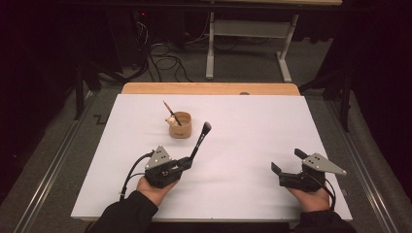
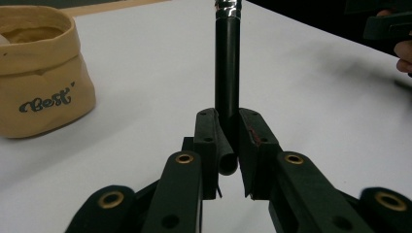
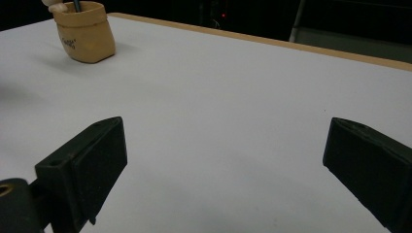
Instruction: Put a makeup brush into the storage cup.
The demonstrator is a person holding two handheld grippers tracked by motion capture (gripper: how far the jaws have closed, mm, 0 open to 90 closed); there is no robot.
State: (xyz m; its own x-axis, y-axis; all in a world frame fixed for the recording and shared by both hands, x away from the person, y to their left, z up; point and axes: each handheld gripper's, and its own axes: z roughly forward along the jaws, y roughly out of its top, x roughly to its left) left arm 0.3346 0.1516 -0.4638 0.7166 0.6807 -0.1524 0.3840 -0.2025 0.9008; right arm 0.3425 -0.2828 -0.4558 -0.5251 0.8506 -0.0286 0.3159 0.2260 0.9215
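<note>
A lab — dark curtains (image 1: 379, 73), floor cables (image 1: 167, 60), white-topped table (image 1: 252, 131).

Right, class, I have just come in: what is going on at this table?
A person works at a white table with a gripper in each hand. The left gripper is shut on the handle of a black brush, which points up and away toward a small tan pot. The pot already holds a thin stick-like item and something pale. The right gripper rests apart at the right, jaws wide open and holding nothing.
</note>
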